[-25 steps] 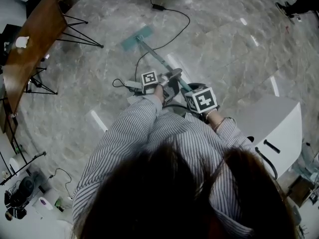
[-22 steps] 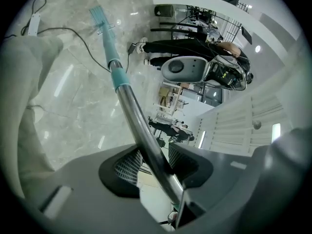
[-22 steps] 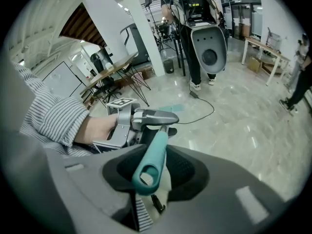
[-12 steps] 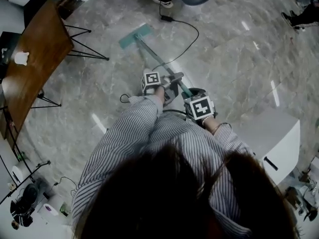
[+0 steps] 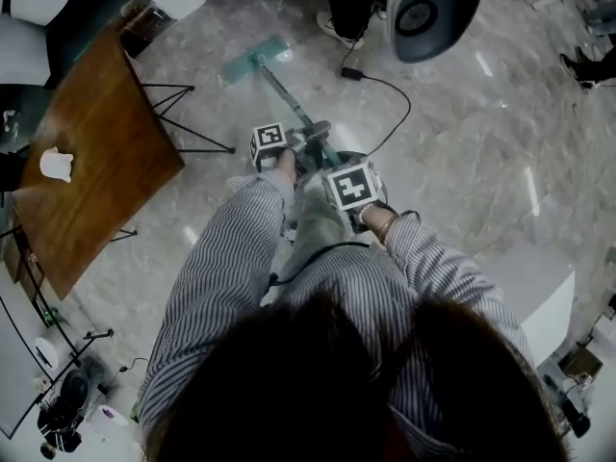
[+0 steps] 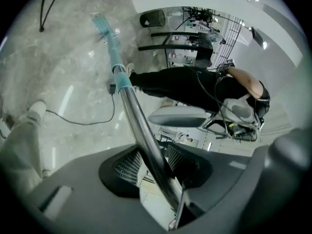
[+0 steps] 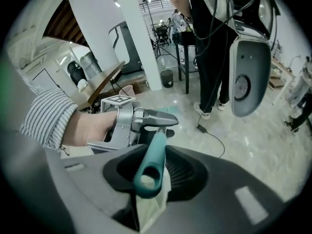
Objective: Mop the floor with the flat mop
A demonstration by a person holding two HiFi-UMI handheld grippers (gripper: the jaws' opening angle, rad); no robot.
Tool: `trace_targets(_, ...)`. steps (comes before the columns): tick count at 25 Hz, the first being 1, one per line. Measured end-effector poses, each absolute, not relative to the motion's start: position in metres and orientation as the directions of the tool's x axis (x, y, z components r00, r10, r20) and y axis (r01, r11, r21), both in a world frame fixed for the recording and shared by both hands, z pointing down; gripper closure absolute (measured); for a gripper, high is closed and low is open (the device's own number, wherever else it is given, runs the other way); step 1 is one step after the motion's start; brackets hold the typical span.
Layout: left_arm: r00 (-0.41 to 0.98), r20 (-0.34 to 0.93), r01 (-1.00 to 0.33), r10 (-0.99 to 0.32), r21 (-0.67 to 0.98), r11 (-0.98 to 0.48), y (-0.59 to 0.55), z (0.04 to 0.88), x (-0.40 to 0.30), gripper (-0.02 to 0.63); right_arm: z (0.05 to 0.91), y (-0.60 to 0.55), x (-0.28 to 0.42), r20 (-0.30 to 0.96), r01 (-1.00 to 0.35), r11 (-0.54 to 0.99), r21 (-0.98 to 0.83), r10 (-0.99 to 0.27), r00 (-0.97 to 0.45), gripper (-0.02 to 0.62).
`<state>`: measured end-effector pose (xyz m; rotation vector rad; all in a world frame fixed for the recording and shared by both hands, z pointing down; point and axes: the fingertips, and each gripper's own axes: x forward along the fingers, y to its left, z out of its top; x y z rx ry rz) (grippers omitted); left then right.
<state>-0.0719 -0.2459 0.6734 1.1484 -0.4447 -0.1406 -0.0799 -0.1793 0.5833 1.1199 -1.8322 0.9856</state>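
Within left gripper [image 6: 155, 168], right gripper [image 7: 150, 172] jaws, mop handle [image 6: 132, 108]

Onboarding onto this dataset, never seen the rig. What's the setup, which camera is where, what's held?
No robot: a person in a striped shirt holds a two-jaw gripper in each hand. The top-down picture is from a camera on the person's head; the other two are from cameras riding on each gripper, looking along its jaws. The left gripper is shut on the metal pole of a flat mop; the right gripper is shut on its teal handle end. The mop head lies on the grey marble floor ahead. A black cable trails on that floor, and a wooden table stands at the person's left.
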Motion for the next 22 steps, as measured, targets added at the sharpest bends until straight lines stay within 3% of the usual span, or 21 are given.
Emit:
trace_targets(11,0.870,0.270,-0.126,-0.413,0.931,0.342,-0.437,0.682,-0.141,0.436,0.592,-0.371,-0.144,0.854,-0.928,0.258,-0.268,-0.383,-0.353,0.483)
trace_targets(22,0.869,0.274,-0.127,-0.411,0.929,0.349,-0.455,0.693,-0.154,0.436,0.607,-0.383,-0.156,0.875,-0.929,0.240,-0.282,-0.333,-0.352,0.483)
